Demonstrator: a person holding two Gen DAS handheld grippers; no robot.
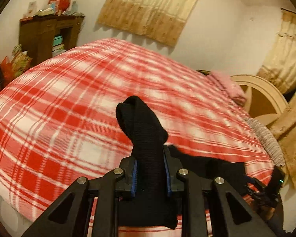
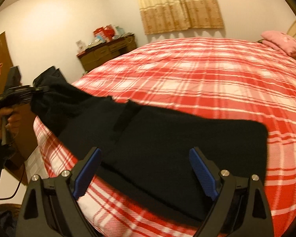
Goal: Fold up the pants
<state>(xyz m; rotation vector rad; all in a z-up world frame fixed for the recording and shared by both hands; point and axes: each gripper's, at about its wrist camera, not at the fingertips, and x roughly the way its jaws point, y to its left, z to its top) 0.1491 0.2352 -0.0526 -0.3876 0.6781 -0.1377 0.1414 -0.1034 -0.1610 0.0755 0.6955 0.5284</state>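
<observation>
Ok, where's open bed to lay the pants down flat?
Free: the plaid bedspread between the black pants and the pink pillow. Crowded: the near edge, where the pants lie and the left gripper pinches one end.

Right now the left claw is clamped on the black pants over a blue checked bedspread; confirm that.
One detail is wrong: the bedspread is red and white checked, not blue, as the left wrist view shows. The left claw is indeed clamped on the black pants.

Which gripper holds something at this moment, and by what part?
The left gripper is shut on the black pants, pinching a bunched end of the fabric. The right gripper is open over the pants, holding nothing.
</observation>
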